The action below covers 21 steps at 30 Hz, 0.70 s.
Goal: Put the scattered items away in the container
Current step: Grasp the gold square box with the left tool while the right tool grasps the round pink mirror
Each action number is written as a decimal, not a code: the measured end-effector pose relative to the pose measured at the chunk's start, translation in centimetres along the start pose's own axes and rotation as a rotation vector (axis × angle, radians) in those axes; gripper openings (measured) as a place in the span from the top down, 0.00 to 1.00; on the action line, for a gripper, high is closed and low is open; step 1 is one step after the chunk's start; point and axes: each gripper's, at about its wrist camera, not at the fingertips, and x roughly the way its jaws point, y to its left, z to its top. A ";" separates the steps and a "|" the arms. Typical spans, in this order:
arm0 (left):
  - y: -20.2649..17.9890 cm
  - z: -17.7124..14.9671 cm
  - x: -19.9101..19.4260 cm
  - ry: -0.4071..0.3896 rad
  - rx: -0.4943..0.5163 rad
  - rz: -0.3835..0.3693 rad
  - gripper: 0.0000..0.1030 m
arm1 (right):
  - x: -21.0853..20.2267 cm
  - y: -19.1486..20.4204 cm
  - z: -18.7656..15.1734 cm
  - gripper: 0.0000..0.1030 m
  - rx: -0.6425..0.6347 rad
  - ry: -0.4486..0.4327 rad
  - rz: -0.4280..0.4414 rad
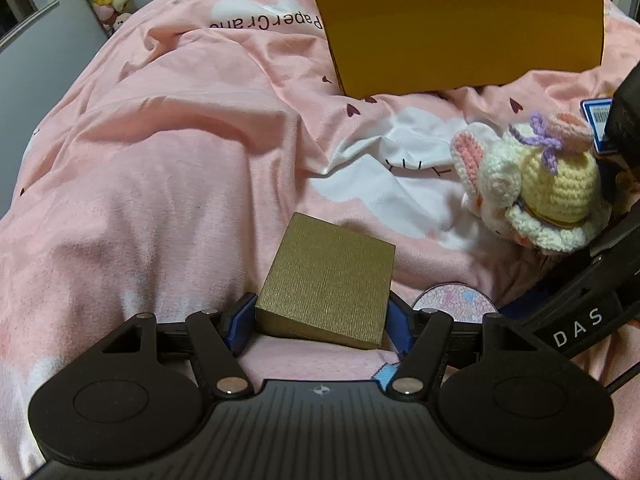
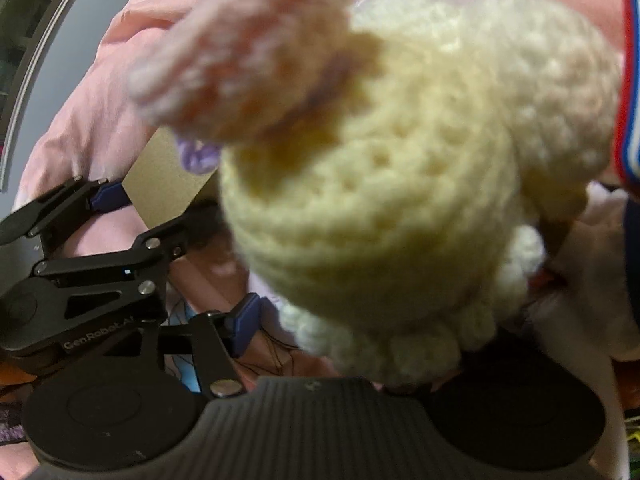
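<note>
Left wrist view: the left gripper (image 1: 322, 316) has a small gold box (image 1: 328, 284) between its blue pads, one pad touching each side, so its jaws appear closed on the box, which sits tilted just above the pink bedcover (image 1: 160, 160). The box's flat top faces the camera and its longer side seems to run away from the jaws, toward the far edge of the bed. There stands the container (image 1: 460, 36), an orange-yellow box, one only, well apart from the held box and straight ahead, slightly to the right. One crocheted bunny (image 1: 532, 184) in a yellow hat lies near the right edge of the bed, with the right gripper's black body beside it. One round pink patterned disc (image 1: 456, 302) peeps out just beside the right pad. A blue-edged card (image 1: 596, 124) shows behind the bunny, partly hidden.

Right wrist view: the crocheted bunny fills the frame, blurred and very close, directly before the right gripper (image 2: 360, 320). Only one blue pad (image 2: 248, 320) shows, clear of the wool; the other is hidden behind the toy. The jaws seem open around or above the bunny, not pressing it. The right hand is plainly the nearer one to the bunny; the left gripper and gold box appear at the left.
</note>
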 end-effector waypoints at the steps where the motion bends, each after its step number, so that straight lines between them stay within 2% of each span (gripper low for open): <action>1: 0.1 -0.1 -0.1 -0.006 -0.004 -0.007 0.25 | 0.0 0.0 0.0 0.38 0.004 -0.003 0.010; 4: 0.3 -0.2 -0.5 -0.025 -0.019 -0.041 0.25 | -0.3 0.2 -0.3 0.43 0.007 -0.021 0.037; 6: 0.5 -0.2 -0.8 -0.038 -0.033 -0.064 0.26 | -0.9 0.3 -0.6 0.52 0.016 -0.036 0.040; 10: 0.6 -0.2 -0.8 -0.043 -0.045 -0.075 0.27 | -1.8 -0.2 -0.9 0.58 0.066 -0.057 0.083; 13: 0.7 -0.2 -0.8 -0.046 -0.045 -0.078 0.27 | -1.1 0.1 -0.7 0.55 0.062 -0.042 0.067; 14: 0.7 -0.2 -0.8 -0.046 -0.047 -0.080 0.27 | -0.7 0.3 -0.6 0.49 0.059 -0.035 0.062; 17: 0.7 -0.2 -0.8 -0.046 -0.049 -0.082 0.27 | 0.5 0.5 -0.4 0.43 0.056 -0.010 0.054; 21: 0.8 -0.3 -0.8 -0.047 -0.051 -0.083 0.27 | 1.5 0.6 -0.1 0.41 0.069 -0.009 0.061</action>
